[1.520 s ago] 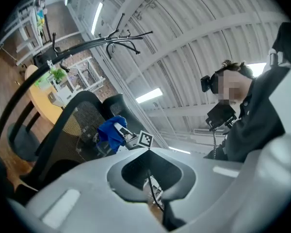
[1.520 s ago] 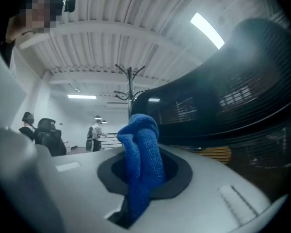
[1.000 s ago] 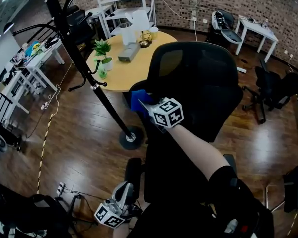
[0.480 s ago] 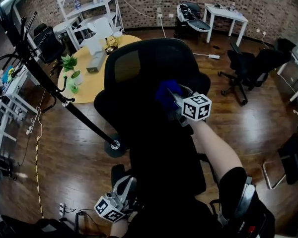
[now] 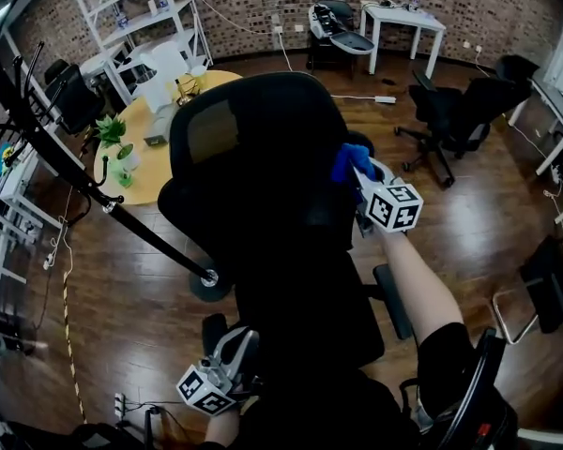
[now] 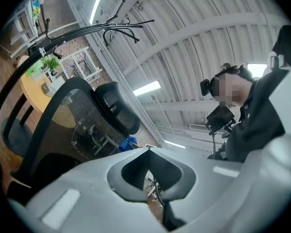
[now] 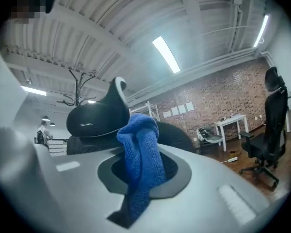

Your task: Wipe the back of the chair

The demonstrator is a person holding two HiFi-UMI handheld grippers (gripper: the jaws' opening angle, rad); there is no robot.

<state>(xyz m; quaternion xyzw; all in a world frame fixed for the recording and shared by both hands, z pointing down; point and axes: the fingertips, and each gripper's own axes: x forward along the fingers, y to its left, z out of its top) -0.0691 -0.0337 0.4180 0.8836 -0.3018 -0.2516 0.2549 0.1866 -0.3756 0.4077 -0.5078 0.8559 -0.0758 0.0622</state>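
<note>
A black mesh office chair (image 5: 253, 167) fills the middle of the head view, its back toward me. My right gripper (image 5: 361, 174) is at the right edge of the chair back, shut on a blue cloth (image 5: 351, 160) that lies against that edge. In the right gripper view the cloth (image 7: 141, 161) hangs bunched between the jaws, with the headrest (image 7: 99, 115) just behind it. My left gripper (image 5: 235, 345) hangs low by the chair base, shut with nothing in it. The left gripper view looks up at the chair back (image 6: 68, 125) and the blue cloth (image 6: 129, 142).
A black coat stand (image 5: 94, 195) leans across the left, with its round base (image 5: 209, 284) by the chair. Behind it stands a round yellow table (image 5: 145, 157) with a plant. More black chairs (image 5: 455, 120) and a white desk (image 5: 403, 17) stand at the back right. The floor is dark wood.
My right gripper has carried the blue cloth across the chair back from its left side to its right edge. The left gripper has stayed low.
</note>
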